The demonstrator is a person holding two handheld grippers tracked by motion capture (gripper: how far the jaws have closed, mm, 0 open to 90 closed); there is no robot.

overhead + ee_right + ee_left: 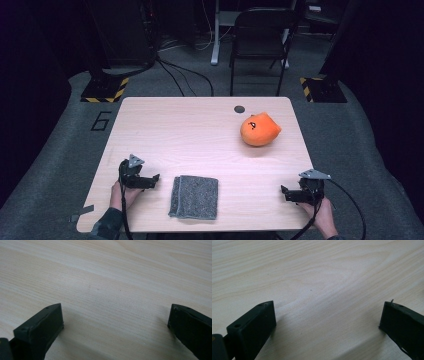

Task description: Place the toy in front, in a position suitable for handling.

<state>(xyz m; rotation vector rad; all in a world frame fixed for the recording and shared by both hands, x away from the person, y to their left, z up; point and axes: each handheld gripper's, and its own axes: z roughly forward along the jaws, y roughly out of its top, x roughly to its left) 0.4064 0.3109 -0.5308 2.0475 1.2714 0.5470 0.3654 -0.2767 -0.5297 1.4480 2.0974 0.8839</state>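
An orange plush toy point(259, 130) with a small dark face lies on the far right part of the light wooden table point(200, 140). A folded grey towel point(194, 196) lies near the front edge, between the two hands. My left gripper point(156, 177) rests on the table at the front left, pointing right toward the towel, open and empty. At the front right my right gripper point(283, 190) rests on the table pointing left, also open and empty. In both gripper views the black jaws stand wide apart over bare wood point(327, 305) point(115, 307).
A small dark round hole point(239, 109) is in the table near its far edge. Beyond the table stand a black chair point(260, 35), cables on the grey floor and two bases with yellow-black stripes point(105, 90).
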